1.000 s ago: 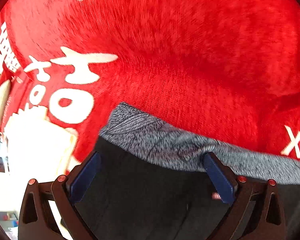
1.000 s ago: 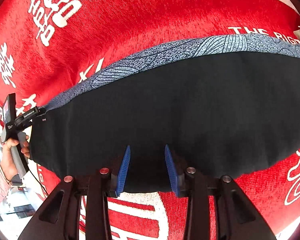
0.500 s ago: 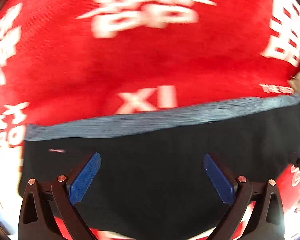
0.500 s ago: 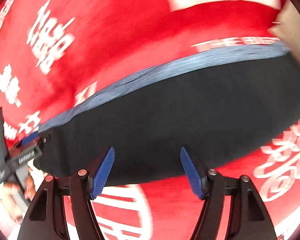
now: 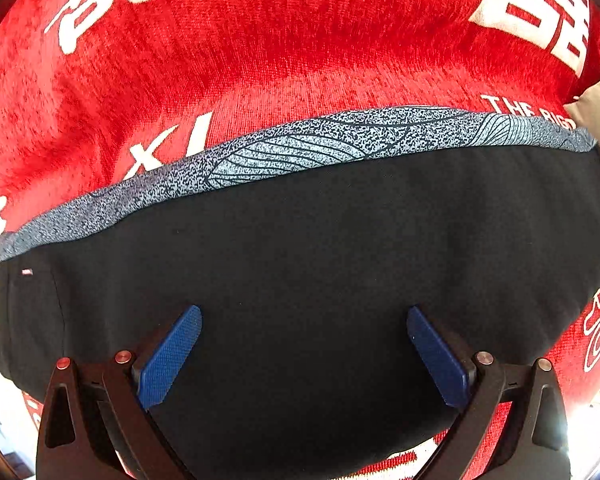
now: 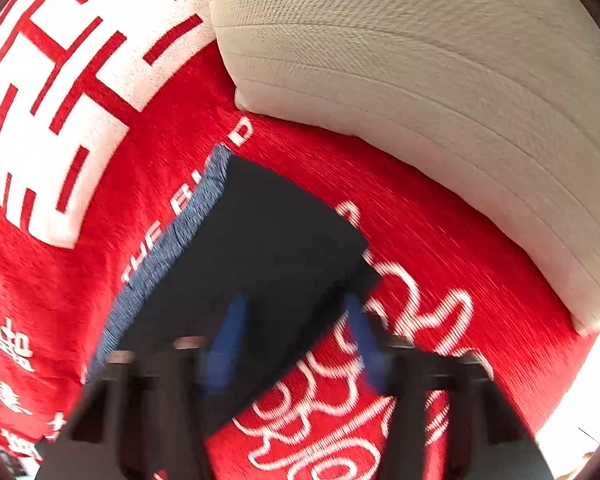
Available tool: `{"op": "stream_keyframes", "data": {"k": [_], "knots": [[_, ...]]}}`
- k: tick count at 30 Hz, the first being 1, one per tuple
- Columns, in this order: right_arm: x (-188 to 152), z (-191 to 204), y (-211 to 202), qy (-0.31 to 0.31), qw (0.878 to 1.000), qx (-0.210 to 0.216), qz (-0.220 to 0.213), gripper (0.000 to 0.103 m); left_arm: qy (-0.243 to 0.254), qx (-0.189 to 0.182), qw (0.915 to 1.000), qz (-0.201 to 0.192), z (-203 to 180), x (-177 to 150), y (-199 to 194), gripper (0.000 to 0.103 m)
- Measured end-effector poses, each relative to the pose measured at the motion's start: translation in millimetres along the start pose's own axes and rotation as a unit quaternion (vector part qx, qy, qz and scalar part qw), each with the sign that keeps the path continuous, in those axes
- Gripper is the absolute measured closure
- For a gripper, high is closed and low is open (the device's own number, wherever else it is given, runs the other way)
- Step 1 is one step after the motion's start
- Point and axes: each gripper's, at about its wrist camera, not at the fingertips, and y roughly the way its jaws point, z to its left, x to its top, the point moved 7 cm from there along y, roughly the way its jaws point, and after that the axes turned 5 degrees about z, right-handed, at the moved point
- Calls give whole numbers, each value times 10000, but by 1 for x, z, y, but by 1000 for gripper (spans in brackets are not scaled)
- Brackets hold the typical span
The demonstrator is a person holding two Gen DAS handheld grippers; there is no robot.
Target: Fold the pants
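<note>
The 2 blue fingers [image 5: 168, 354] of your left gripper [image 5: 304, 356] are spread wide, grasping nothing, above the black pants [image 5: 320, 264]. Your right gripper [image 6: 296, 340] is blurred but parted and also empty. The pants lie flat on the red blanket [image 5: 260, 60], near a beige cushion [image 6: 440, 80].

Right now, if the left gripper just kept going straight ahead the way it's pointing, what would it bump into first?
Most likely the black pants: the left gripper is open, with dark fabric filling the gap between its fingers. Depth is hard to judge; the grey patterned band and red blanket lie beyond.
</note>
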Motion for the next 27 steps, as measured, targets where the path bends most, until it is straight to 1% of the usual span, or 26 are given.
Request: {"op": "stream_keyframes", "data": {"k": [2, 3, 4, 5, 6, 7, 8, 9, 10, 12, 13, 15, 18, 20, 21, 23, 24, 25, 26, 27], "knots": [[2, -5, -1, -56, 10000, -3, -10, 94, 65, 132, 9999, 49, -4, 4, -4, 0], [-2, -8, -2, -61, 10000, -31, 20, 94, 49, 149, 9999, 49, -7, 6, -7, 0], [-6, -11, -3, -61, 9999, -50, 78, 94, -6, 126, 9999, -16, -16, 11, -16, 0], [-12, -18, -2, -65, 9998, -85, 168, 93, -62, 114, 9999, -79, -18, 14, -21, 0], [-18, -25, -4, -94, 9994, -233, 229, 80, -114, 98, 9998, -130, -19, 18, -24, 0], [-19, -28, -7, -124, 9991, -381, 166, 73, -193, 62, 9996, -188, -23, 23, -26, 0], [-20, -30, -15, -184, 9983, -550, 45, 60, -244, 43, 9995, -195, -25, 26, -26, 0], [-18, -29, -26, -287, 9976, -615, -133, 60, -291, 44, 9994, -171, -28, 28, -24, 0], [-14, -21, -36, -468, 9971, -510, -303, 60, -324, 60, 9994, -122, -30, 30, -20, 0], [-7, 4, -41, -897, 9948, -235, -429, 60, -339, 168, 9993, 29, -32, 25, -8, 0], [-2, 21, -38, -1148, 9927, -70, -374, 60, -377, 211, 9991, -12, -34, 24, -6, 0], [8, 52, -20, -1459, 9888, 232, -198, 60, -465, 205, 9986, -124, -35, 22, -7, 0], [15, 87, 9, -1965, 9799, 338, -82, 60, -584, 128, 9981, -135, -32, 18, -8, 0], [12, 102, 37, -2269, 9734, 277, 137, 60, -602, 133, 9980, -139, -31, 13, -8, 0], [15, 102, 51, -2417, 9701, 56, 200, 69, -575, 148, 9981, -161, -32, 12, -9, 0], [29, 92, 50, -2448, 9686, -401, -160, 72, -532, 140, 9982, -229, -27, 12, -5, 0], [42, 82, 48, -2307, 9698, -691, -377, 74, -548, 111, 9981, -248, -22, 6, -1, 0], [53, 72, 45, -2080, 9739, -775, -465, 77, -573, 89, 9980, -248, -21, 5, 0, 0], [59, 66, 42, -1895, 9786, -689, -421, 78, -582, 82, 9980, -219, -20, 4, -1, 0], [60, 66, 36, -1858, 9799, -635, -343, 74, -570, 95, 9982, -158, -19, 8, 1, 0]]}}
